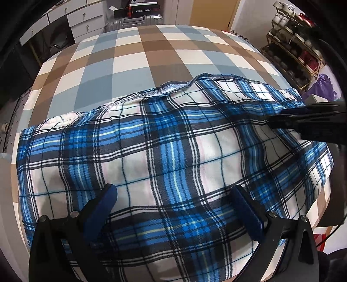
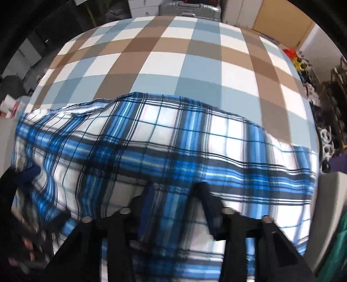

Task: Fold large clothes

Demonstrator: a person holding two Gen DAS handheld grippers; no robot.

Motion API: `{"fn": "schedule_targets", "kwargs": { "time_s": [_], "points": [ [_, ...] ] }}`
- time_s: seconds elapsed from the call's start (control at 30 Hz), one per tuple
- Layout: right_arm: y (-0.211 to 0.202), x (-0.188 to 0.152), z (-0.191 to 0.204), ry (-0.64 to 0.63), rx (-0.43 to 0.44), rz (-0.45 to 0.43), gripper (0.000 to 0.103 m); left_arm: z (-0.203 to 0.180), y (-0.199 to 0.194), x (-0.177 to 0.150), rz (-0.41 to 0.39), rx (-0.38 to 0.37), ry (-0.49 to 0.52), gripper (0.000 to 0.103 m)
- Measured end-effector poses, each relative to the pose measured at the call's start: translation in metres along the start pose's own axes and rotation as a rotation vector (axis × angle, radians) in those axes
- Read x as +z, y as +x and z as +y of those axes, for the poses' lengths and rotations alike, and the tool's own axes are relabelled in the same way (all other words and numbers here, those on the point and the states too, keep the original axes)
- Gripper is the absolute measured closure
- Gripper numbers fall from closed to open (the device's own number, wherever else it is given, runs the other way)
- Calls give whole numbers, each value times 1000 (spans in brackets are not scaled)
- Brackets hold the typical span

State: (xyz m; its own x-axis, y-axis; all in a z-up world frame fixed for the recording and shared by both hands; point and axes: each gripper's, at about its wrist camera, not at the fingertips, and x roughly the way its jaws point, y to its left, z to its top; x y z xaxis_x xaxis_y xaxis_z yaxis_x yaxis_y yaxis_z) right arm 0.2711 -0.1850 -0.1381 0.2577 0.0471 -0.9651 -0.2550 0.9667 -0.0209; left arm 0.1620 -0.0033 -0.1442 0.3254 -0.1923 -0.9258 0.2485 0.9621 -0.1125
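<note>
A blue, white and black plaid garment [image 1: 173, 151] lies spread across the near part of a bed covered by a checked sheet [image 1: 134, 54] in brown, pale blue and white squares; the sheet's far half is bare. The garment's far edge shows a stitched hem [image 1: 171, 87] that is slightly rumpled and turned up near the middle. The left gripper [image 1: 173, 195] points steeply down over the near part of the cloth with its 2 blue-padded fingers [image 1: 109, 195] spread wide apart, plaid fabric visible in the gap between them and nothing pinched. The right gripper [image 2: 175, 191] also points steeply down over the garment; its fingers [image 2: 149, 199] stand much closer together than the left pair, with a strip of plaid cloth showing between them, but the picture is blurred and I cannot tell whether the pads press on the fabric. In the left wrist view the right gripper [image 1: 288, 118] reaches in from the right edge, its tips at the garment's right side. Beyond the bed stand a silver suitcase [image 1: 138, 21], white drawers [image 1: 84, 19] and a shoe rack [image 1: 292, 50].
</note>
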Motion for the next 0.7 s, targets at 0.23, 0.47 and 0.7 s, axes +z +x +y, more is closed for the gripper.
{"fn": "schedule_targets", "kwargs": {
  "time_s": [0.23, 0.47, 0.7],
  "points": [
    [-38, -73, -86, 132, 5, -45, 70, -2, 2, -4, -12, 43, 27, 2],
    [-13, -104, -109, 91, -61, -3, 61, -1, 3, -5, -31, 57, 9, 2],
    [-51, -65, -105, 80, -79, -90, 69, -2, 4, -6, -31, 78, 10, 2]
  ]
}}
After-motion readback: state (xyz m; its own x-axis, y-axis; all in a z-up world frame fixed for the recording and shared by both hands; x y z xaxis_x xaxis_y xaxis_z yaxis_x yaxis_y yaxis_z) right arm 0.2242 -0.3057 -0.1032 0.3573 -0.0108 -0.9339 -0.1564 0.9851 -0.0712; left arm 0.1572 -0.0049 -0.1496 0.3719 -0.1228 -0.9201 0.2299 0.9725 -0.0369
